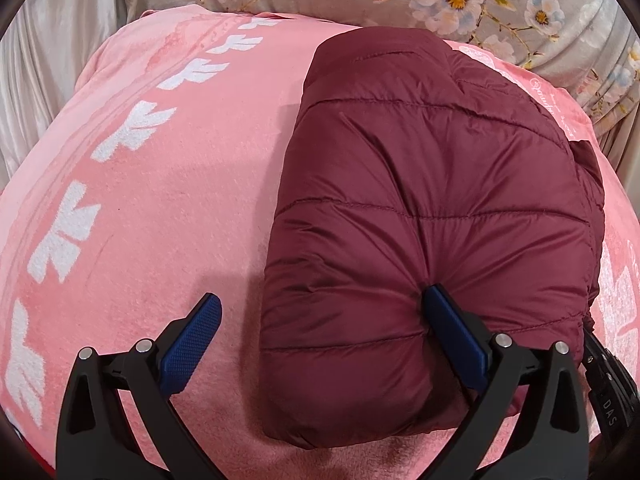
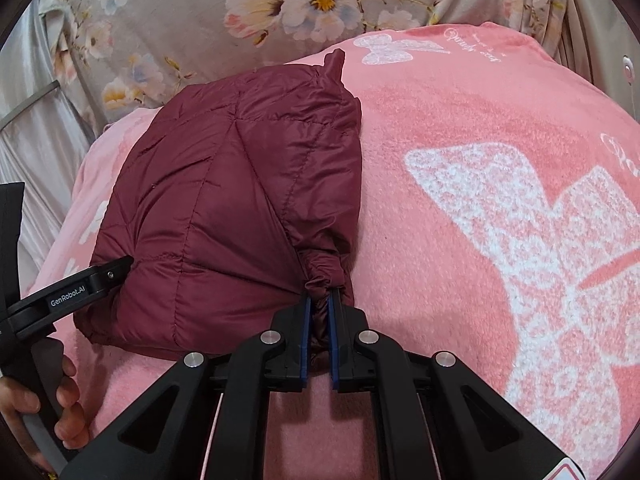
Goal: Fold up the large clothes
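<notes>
Right gripper (image 2: 319,316) clamps jacket (image 2: 240,208) near-right edge; left gripper (image 1: 320,312) spread wide, one finger (image 1: 452,332) denting jacket; bare blanket (image 2: 460,160) both sides.

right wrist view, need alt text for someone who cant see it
The right gripper is shut on a bunched edge of a folded maroon puffer jacket lying on a pink blanket with white butterfly prints. At the left edge a hand holds the left gripper against the jacket's side. Floral fabric lies behind.
</notes>
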`<state>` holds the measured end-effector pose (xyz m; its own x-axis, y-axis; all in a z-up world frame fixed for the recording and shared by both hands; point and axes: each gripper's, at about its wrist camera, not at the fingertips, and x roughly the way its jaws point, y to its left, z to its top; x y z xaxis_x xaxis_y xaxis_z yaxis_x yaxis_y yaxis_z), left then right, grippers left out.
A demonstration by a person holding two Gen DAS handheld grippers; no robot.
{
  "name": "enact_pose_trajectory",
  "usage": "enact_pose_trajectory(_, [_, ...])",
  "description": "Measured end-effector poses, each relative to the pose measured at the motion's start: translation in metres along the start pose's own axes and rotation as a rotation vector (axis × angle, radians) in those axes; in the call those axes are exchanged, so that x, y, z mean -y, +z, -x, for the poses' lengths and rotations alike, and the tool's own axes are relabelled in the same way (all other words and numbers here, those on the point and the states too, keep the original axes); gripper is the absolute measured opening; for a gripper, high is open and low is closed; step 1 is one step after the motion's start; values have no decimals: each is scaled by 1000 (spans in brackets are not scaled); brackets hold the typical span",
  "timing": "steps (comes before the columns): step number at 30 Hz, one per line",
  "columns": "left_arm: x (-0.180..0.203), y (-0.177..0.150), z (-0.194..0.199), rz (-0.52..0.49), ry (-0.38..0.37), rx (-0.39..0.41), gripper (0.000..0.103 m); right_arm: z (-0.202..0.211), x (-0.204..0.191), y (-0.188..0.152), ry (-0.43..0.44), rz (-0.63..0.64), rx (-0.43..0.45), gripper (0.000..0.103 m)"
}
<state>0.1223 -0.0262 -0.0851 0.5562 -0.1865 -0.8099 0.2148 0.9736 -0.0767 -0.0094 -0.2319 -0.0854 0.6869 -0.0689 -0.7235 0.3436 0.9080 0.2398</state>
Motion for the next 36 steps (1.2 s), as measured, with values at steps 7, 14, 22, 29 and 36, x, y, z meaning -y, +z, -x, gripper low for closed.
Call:
enact_pose_trajectory(7, [1, -2, -1, 2, 5, 12, 98, -1, -2, 0, -11, 15, 6, 6])
enact_pose_trajectory(14, [-1, -4, -2, 9, -7, 25, 98, 2, 5, -1, 39, -21, 6, 10])
enact_pose_trajectory(22, [-39, 10, 2, 133, -219, -71, 98, 19, 61, 20, 220, -294, -20, 67])
enact_pose_trajectory(29, [-43, 44, 2, 141, -257, -64, 98, -8, 73, 56, 373, -397, -64, 67])
enact_pose_trajectory(36, [-33, 51, -32, 224, -402, -172, 98, -60, 46, 56, 472, -398, -192, 71])
